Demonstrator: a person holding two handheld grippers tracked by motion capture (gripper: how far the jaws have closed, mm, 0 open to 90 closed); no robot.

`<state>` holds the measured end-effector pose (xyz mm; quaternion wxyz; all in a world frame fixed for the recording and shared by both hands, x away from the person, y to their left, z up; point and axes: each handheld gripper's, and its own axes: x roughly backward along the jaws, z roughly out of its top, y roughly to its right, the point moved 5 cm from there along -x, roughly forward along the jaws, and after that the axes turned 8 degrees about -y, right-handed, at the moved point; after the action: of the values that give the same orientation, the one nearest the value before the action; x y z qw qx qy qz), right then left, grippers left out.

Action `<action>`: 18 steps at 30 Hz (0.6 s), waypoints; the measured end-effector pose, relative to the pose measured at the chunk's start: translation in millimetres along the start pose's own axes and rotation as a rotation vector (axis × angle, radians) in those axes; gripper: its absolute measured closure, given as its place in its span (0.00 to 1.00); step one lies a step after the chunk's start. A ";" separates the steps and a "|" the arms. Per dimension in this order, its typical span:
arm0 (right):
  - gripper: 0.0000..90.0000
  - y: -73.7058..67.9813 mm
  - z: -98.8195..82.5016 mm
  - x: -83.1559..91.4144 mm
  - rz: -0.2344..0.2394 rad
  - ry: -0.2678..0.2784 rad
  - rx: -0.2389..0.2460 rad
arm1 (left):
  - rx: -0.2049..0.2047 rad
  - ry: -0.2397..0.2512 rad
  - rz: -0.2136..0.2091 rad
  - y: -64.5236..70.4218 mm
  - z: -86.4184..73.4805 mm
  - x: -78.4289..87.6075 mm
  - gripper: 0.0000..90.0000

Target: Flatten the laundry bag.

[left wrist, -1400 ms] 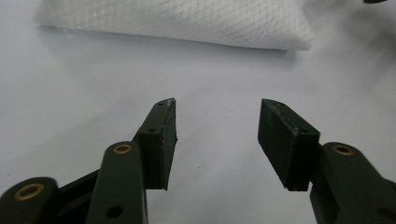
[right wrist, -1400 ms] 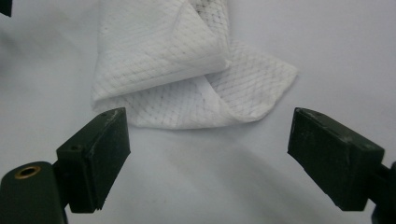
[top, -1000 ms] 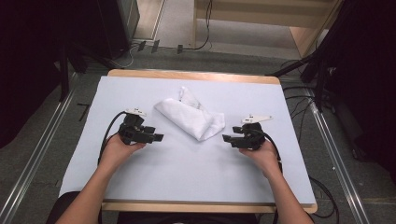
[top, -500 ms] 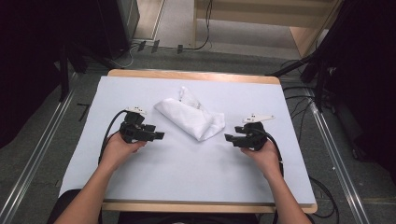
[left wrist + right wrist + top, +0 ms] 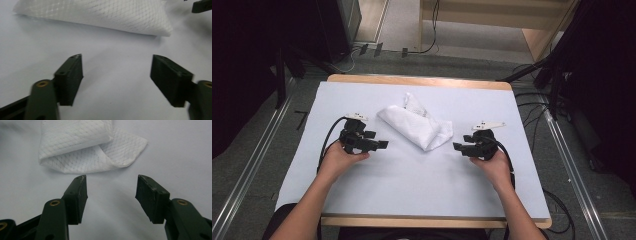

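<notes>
A folded white mesh cloth [image 5: 414, 125] lies in the middle of the pale table [image 5: 412, 185], with a crumpled end toward the back. My left gripper [image 5: 381, 145] rests on the table to the cloth's left and points at it. Its jaws are open and have just been opening; in the left gripper view [image 5: 116, 67] only bare table lies between them, with the cloth [image 5: 100, 15] beyond. My right gripper [image 5: 458, 146] points at the cloth from the right. It is open, its jaws have just been closing a little, and nothing is between them [image 5: 111, 187]. The cloth's folded corner [image 5: 82, 147] lies just ahead.
The table has a wooden rim [image 5: 419, 80] at the back. Cables [image 5: 532, 107] run on the floor to the right, and metal rails [image 5: 242, 185] flank the table. Dark equipment stands at the back left. A tip of the right gripper's jaw [image 5: 202, 5] shows past the cloth.
</notes>
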<state>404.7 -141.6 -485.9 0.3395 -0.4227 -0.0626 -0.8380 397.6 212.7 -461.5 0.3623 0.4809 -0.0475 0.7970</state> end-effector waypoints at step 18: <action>0.48 -4.6 5.9 -3.0 0.021 -0.006 0.015 | 0.025 -0.014 0.022 -5.4 -6.3 4.8 0.47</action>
<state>407.0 -134.2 -483.6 0.3513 -0.4231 -0.0654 -0.8327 394.9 221.9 -462.5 0.3470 0.4902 -0.0456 0.7983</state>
